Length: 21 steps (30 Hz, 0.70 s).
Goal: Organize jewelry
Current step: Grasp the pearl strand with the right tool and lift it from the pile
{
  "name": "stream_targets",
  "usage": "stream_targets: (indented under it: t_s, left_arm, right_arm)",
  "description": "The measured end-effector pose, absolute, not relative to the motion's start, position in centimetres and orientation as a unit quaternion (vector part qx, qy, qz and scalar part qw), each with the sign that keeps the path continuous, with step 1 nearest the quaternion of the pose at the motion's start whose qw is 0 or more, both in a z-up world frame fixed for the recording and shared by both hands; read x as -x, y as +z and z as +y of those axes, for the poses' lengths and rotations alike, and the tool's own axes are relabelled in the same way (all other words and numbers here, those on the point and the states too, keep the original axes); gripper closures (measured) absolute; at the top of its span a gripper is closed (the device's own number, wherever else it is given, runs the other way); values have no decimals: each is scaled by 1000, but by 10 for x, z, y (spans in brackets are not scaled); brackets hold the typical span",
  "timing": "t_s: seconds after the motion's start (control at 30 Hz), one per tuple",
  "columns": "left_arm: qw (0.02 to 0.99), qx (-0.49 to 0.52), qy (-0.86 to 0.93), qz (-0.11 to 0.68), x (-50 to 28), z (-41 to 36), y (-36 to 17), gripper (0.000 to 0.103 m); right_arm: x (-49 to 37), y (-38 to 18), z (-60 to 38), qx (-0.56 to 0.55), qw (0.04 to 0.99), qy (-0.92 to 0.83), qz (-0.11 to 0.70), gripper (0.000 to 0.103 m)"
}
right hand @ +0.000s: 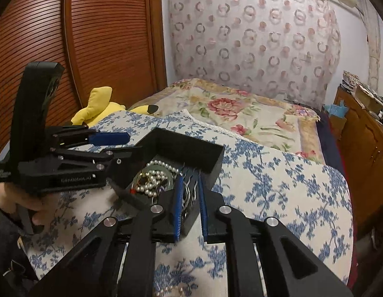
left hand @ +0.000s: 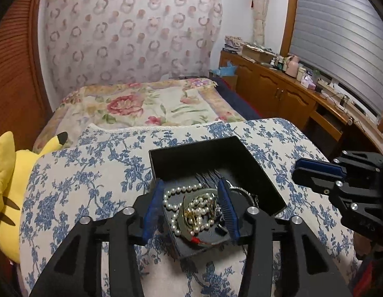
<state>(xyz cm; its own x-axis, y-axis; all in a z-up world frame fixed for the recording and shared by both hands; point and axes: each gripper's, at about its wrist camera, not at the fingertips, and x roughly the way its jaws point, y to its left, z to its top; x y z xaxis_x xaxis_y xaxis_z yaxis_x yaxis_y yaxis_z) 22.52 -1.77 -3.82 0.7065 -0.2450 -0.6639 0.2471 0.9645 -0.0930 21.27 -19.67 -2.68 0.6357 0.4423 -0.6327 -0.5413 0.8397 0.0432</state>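
The box (left hand: 216, 173) sits on the blue-flowered cushion (left hand: 92, 173), bare fabric around it. Left gripper (left hand: 191, 208) jaws spread over pearls (left hand: 198, 212) at the box's near edge; right gripper (right hand: 191, 198) jaws narrowly parted at its near corner.

Dim, warm indoor light, no hard shadows. Both views show heavy fisheye bending with black vignette at the corners. Window blind (left hand: 339, 42) on the far right is shut and grey. Overall soft, compression-smeared; black box (left hand: 211, 163) interior reads nearly featureless.
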Motion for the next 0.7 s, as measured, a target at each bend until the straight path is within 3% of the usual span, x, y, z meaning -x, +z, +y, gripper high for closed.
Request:
stream_targets:
  t_s: [0.07,0.1,0.23,0.7]
  left_arm:
    - [926,-4,-134,353,-217,-17,-38,29]
    - [927,-8,-133,350,-214,-16,-38,26]
    - [929,-30,-127,346,-199,-17,-39,12]
    - [918,-35,-160,360,-133,-14,-64,9]
  right_arm:
    - [-201,-28,-203,71,903,272,325,83]
    - [-198,-29,-205,71,903,272,324,77]
    - [-173,-36,-215,72,906,271,317,76]
    - [-116,-78,-239,79,883,283,367,76]
